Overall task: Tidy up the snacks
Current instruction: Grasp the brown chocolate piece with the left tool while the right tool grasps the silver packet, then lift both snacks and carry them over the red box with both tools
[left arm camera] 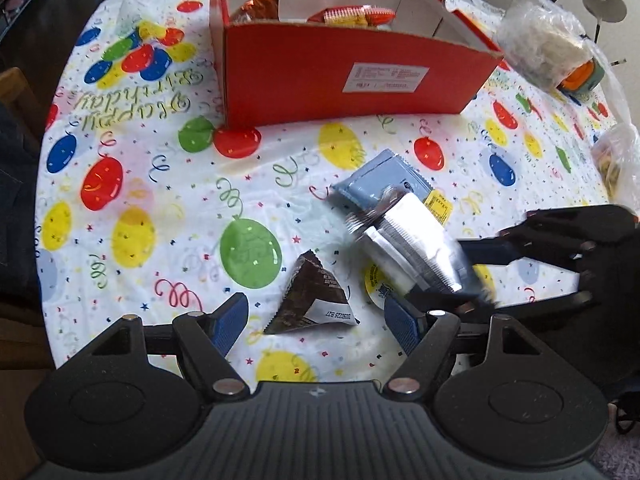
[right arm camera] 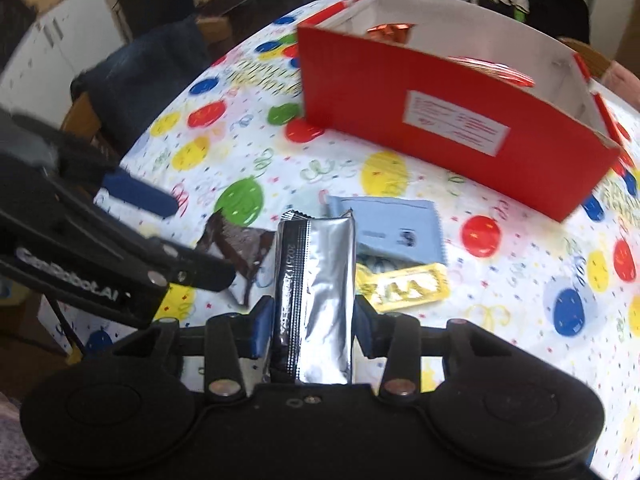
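Balloon tablecloth (left arm camera: 168, 216); right gripper (right arm camera: 312, 316) tilted down, clamping silver packet (right arm camera: 316, 280).

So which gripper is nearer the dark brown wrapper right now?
Left. The left gripper hangs open right over the brown wrapper; the right gripper, off to its side, is shut on the silver packet.

We see a glossy, crinkled silver foil pouch (right arm camera: 316, 280) between the matt black plastic right hand-held gripper (right arm camera: 310, 322) pads; ahead, a matt red cardboard box (right arm camera: 420, 120) on a shiny plastic balloon-print tablecloth (right arm camera: 520, 280).
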Demonstrator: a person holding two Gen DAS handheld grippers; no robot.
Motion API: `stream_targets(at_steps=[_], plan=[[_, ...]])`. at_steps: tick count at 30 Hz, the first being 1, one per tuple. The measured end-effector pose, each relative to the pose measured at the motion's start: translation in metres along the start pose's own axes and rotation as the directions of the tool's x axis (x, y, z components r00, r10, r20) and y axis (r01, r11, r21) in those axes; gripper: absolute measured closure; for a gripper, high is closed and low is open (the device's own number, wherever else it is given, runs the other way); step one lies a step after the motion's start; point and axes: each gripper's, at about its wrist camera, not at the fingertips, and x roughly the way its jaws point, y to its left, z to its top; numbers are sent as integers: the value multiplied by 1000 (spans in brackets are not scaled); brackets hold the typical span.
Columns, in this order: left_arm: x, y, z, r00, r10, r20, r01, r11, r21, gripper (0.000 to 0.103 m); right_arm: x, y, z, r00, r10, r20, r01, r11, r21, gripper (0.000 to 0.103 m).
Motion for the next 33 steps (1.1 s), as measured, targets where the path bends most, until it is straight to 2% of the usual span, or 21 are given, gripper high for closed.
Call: stream_targets(at_steps=[3,6,9,12,15,18,26,33], plan=[[10,1,5,1000,1,-27,-2,1000,-31,29,-7,-13,-3,1000,14,18,-14,999,49,63],[16,-3,6,999,15,-39,-15,1000,-17,30,-12,-23,-5,999,5,41,-9,996,84,63],[22,-6,6,998,38,-49,-38,999,-1,39,-14,-33,-6,999,-2,53,-4,993,122,63],[26,-4,6,997,58,-51,-58,998,-4,40,-15,-40,-8,998,-6,61,-3,989,146,63],[27,-1,7,997,53,-59,-54,998,-13,53,-16,-45,-9,998,-7,65,-3,987,160,63],[28,0,6,997,45,-66,-47,999,-27,58,-17,-48,-9,998,-7,67,-4,986,168,63],[24,4,3,998,37,-47,-40,997,-73,67,-18,-51,-6,997,-2,79,-12,983,182,63],[14,10,1,999,37,-25,-40,991,-128,68,-24,-52,-3,995,2,98,-21,981,193,63]])
